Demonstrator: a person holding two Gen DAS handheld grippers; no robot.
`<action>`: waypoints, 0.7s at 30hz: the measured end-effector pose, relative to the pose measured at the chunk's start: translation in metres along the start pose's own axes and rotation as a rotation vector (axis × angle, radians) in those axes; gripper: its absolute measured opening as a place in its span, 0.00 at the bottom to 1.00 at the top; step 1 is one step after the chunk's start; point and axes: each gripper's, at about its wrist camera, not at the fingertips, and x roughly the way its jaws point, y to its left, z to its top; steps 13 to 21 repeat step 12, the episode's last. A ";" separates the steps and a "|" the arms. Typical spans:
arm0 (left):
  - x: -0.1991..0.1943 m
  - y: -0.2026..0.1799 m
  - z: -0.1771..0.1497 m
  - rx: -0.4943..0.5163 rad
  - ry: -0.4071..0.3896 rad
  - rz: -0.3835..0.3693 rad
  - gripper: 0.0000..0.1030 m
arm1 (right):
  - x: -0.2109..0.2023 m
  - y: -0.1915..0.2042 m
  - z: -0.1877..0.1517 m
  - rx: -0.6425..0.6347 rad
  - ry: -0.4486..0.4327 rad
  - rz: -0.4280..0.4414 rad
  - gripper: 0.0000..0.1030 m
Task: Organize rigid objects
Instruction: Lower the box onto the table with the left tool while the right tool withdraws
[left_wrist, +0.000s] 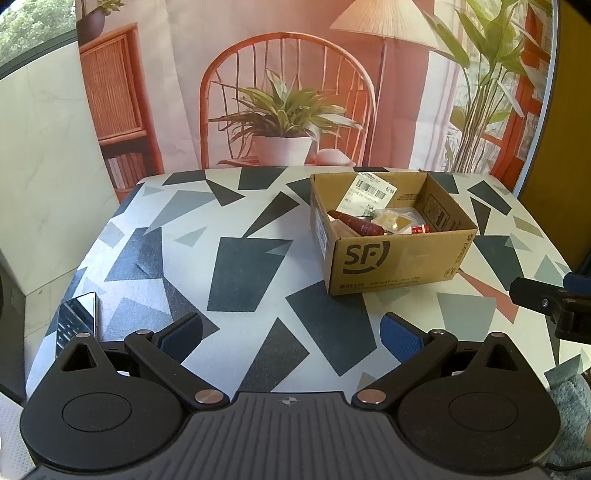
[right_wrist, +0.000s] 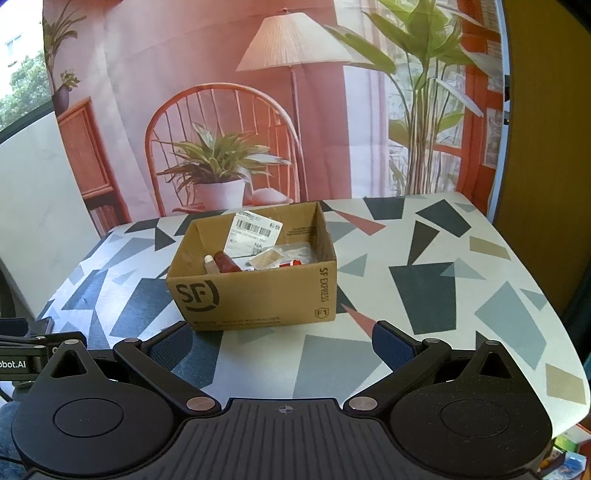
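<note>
A: Both tongs first. The left gripper (left_wrist: 291, 338) and the right gripper (right_wrist: 282, 345) each stand spread wide, blue ribbed pads apart, nothing between them, hovering over the near edge of the table (right_wrist: 461, 295).

B: What is cut off near them?

A: A shiny flat phone-like slab (left_wrist: 75, 317) lies just left of the left gripper, half hidden behind its black linkage. Each gripper shows only partly at the edge of the other's view.

B: And further ahead?

A: The cardboard box (right_wrist: 258, 295), matte brown with a printed logo, sits open ahead of both, well apart from the pads. Inside, a dark red bottle (left_wrist: 354, 223), a pale tube (right_wrist: 210, 264) and clear plastic packets (left_wrist: 395, 219) lie jumbled; the front wall hides their lower parts, and small labels are unreadable.
</note>
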 end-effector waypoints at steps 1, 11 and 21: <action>0.000 0.000 0.000 0.001 0.001 -0.001 1.00 | 0.000 0.000 0.000 0.000 0.000 0.000 1.00; -0.002 -0.001 -0.002 0.001 -0.013 0.006 1.00 | 0.000 0.001 -0.001 -0.001 0.001 -0.001 1.00; -0.002 -0.001 -0.001 -0.001 -0.011 0.006 1.00 | 0.000 0.001 -0.001 -0.002 0.001 -0.001 1.00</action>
